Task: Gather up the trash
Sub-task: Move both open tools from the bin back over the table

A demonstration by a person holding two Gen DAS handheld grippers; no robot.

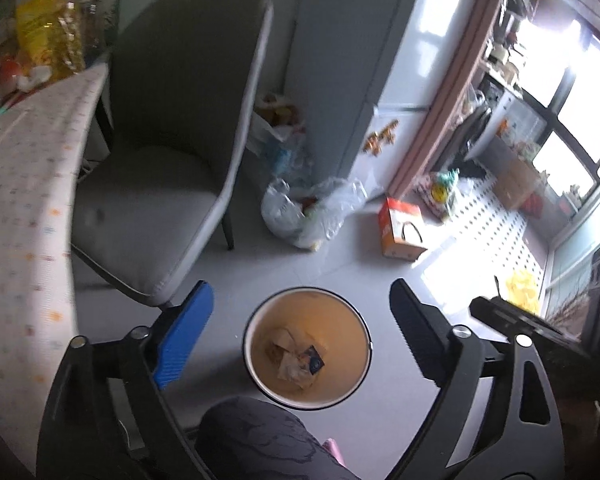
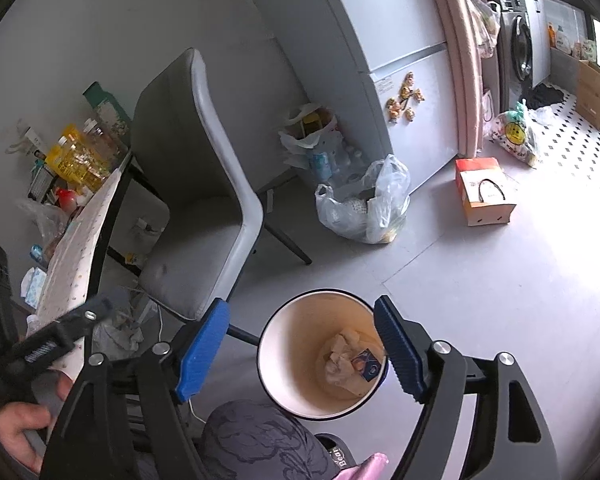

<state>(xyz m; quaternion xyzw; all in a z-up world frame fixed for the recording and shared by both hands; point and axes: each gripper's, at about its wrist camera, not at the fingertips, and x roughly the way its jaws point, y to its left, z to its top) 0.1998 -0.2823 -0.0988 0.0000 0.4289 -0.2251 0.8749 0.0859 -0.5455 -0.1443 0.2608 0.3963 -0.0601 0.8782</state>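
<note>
A round bin (image 1: 260, 344) with a cream inside stands on the floor below both grippers. Crumpled paper and a small dark packet (image 1: 296, 360) lie at its bottom, and the right wrist view shows the same trash (image 2: 348, 360) inside the bin (image 2: 288, 364). My left gripper (image 1: 302, 294) hangs open above the bin's far rim with nothing between its fingers. My right gripper (image 2: 300, 308) is also open and empty over the bin, its right finger (image 2: 400, 348) in front of the near rim. A hand (image 2: 20, 428) holds the left gripper's body at the lower left.
A grey padded chair (image 1: 172, 152) stands by a table with a dotted cloth (image 1: 20, 200). Plastic bags of waste (image 1: 308, 212) and an orange box (image 1: 400, 232) sit on the floor by the fridge (image 1: 380, 60). The person's knee (image 1: 260, 440) is just in front of the bin.
</note>
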